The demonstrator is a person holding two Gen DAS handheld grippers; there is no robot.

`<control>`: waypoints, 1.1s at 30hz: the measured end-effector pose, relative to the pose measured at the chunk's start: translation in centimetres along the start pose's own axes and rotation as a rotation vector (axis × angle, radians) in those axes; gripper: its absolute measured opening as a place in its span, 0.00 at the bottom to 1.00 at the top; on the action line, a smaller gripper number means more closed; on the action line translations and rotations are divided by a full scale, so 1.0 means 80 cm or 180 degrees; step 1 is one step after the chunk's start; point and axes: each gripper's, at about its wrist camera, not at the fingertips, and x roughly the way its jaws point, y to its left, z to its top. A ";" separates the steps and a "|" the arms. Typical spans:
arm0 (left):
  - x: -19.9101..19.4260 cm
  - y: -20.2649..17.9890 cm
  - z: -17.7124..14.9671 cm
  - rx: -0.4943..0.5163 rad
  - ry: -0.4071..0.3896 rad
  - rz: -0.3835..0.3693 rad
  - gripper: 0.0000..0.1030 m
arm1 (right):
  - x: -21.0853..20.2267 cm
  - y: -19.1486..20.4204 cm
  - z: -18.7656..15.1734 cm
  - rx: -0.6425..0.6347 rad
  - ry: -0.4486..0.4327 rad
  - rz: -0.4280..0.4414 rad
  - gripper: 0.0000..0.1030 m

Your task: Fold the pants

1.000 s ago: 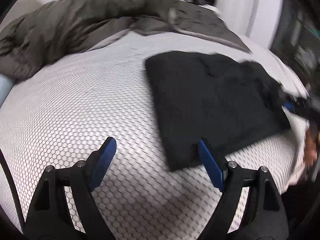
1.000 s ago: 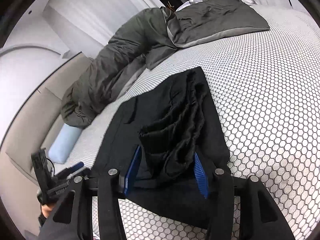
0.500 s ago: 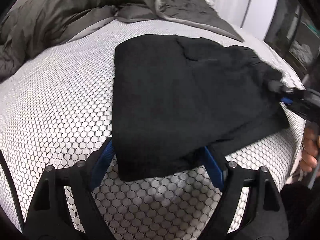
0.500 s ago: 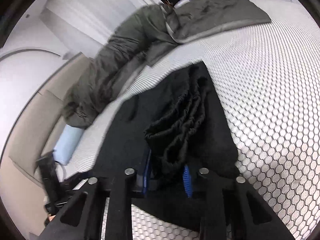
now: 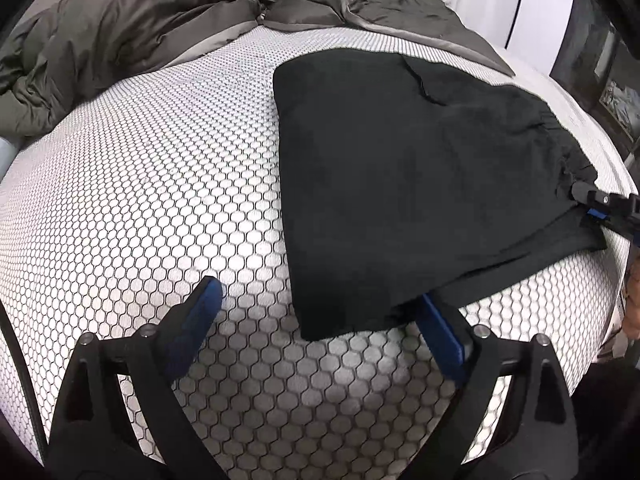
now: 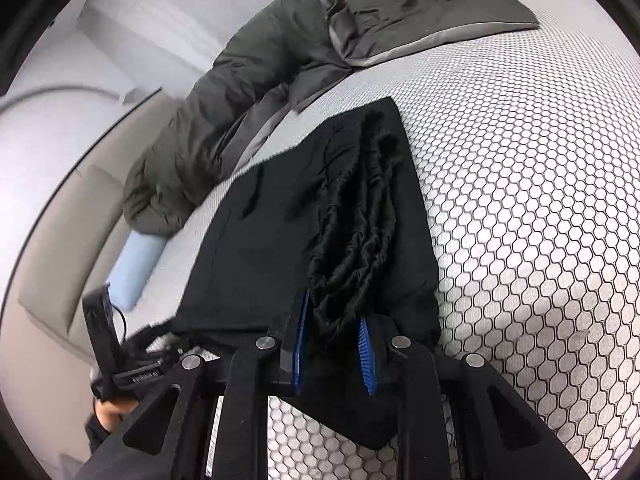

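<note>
A bed with a white, hexagon-printed sheet (image 5: 160,184) fills both views; a rumpled grey duvet (image 5: 132,20) is heaped along its far side, toward 11 o'clock in the left wrist view. The black pants (image 5: 420,184) lie on the sheet, already folded into a flat, stacked rectangle running from centre to 3 o'clock in that view.

Your left gripper (image 5: 320,316) hangs low over the sheet with its fingers spread wide. The near corner of the pants sits between them, and the right-hand blue pad (image 5: 440,340) is tucked just under the overhanging hem, so nothing is gripped. This placement reads as lining up to pinch that corner.

Your right gripper (image 6: 334,344) has its fingers drawn in close around the bunched waistband (image 6: 352,248) at the opposite end of the pants. Holding this gathered edge probably keeps the layers together and anchors the stack for the next fold.

Hidden or unclear:
- How firmly the blue pads press the waistband cannot be told; the cloth covers the contact.
- How many layers the stack holds is lost in the black fabric.
- In the left wrist view, the right gripper shows only as a sliver at 3 o'clock.
- A pale blue roll (image 6: 136,260) at 9 o'clock in the right wrist view is partly cut off by the pants.
</note>
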 end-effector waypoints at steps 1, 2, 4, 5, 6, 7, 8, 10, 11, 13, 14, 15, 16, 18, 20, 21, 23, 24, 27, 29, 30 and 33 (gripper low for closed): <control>-0.003 -0.001 0.000 0.0036 0.0008 -0.0019 0.90 | -0.002 0.001 0.000 -0.0012 0.0004 0.0019 0.21; -0.010 -0.002 0.000 0.0091 -0.0001 -0.0055 0.89 | -0.006 0.002 0.001 -0.0014 -0.0005 0.0075 0.24; -0.030 -0.008 -0.002 0.0198 -0.0108 -0.0204 0.89 | -0.012 0.003 0.003 -0.0011 -0.0023 0.0142 0.28; -0.041 -0.009 -0.002 0.0237 -0.0179 -0.0317 0.89 | -0.015 0.003 0.003 -0.0010 -0.0048 0.0157 0.33; -0.051 -0.009 -0.002 0.0252 -0.0240 -0.0424 0.89 | -0.017 0.002 0.004 0.0001 -0.0065 0.0176 0.42; -0.059 -0.006 0.000 0.0205 -0.0322 -0.0532 0.89 | -0.016 -0.002 0.003 0.0049 -0.0069 0.0201 0.45; -0.061 -0.004 0.002 0.0148 -0.0350 -0.0571 0.89 | -0.015 -0.005 0.003 0.0085 -0.0064 0.0219 0.47; -0.055 0.008 0.006 -0.0077 -0.0357 -0.0606 0.89 | -0.011 -0.016 0.003 0.0247 -0.0009 0.0280 0.47; -0.047 0.012 0.013 -0.0163 -0.0341 -0.0571 0.89 | -0.010 -0.020 0.004 0.0319 -0.0021 0.0323 0.47; -0.035 0.022 0.018 -0.0349 -0.0314 -0.0460 0.89 | -0.013 -0.023 0.005 0.0359 -0.0092 0.0323 0.41; -0.027 0.034 0.018 -0.0455 -0.0290 -0.0415 0.89 | -0.015 -0.023 0.006 0.0340 -0.0139 0.0263 0.24; -0.023 0.038 0.018 -0.0515 -0.0275 -0.0399 0.89 | -0.017 -0.023 0.006 0.0341 -0.0165 0.0272 0.18; -0.021 0.041 0.018 -0.0568 -0.0267 -0.0394 0.89 | -0.020 -0.024 0.005 0.0357 -0.0176 0.0369 0.16; -0.021 0.048 0.019 -0.0626 -0.0273 -0.0395 0.89 | -0.030 -0.019 0.006 0.0342 -0.0244 0.0588 0.15; -0.030 0.050 0.017 -0.0626 -0.0329 -0.0421 0.89 | -0.043 -0.016 0.006 0.0413 -0.0275 0.0908 0.15; -0.034 0.050 0.015 -0.0609 -0.0349 -0.0423 0.89 | -0.050 -0.018 0.004 0.0464 -0.0270 0.1037 0.15; -0.039 0.051 0.012 -0.0568 -0.0363 -0.0382 0.89 | -0.046 -0.022 0.002 0.0486 -0.0160 0.0881 0.15; -0.040 0.050 0.011 -0.0544 -0.0349 -0.0354 0.89 | -0.039 -0.024 0.001 0.0417 -0.0064 0.0592 0.15; -0.033 0.046 0.007 -0.0456 -0.0267 -0.0155 0.89 | -0.013 -0.036 -0.006 0.0340 0.0194 0.0141 0.18; -0.028 0.040 0.012 -0.0417 -0.0275 -0.0077 0.89 | -0.024 -0.027 0.000 0.0249 0.0145 0.0178 0.25; -0.030 0.037 0.012 -0.0396 -0.0292 -0.0078 0.89 | -0.031 -0.021 0.003 0.0184 0.0090 0.0150 0.32; -0.040 0.029 0.011 -0.0325 -0.0400 -0.0129 0.89 | -0.058 -0.017 0.013 0.0095 -0.0274 0.0128 0.44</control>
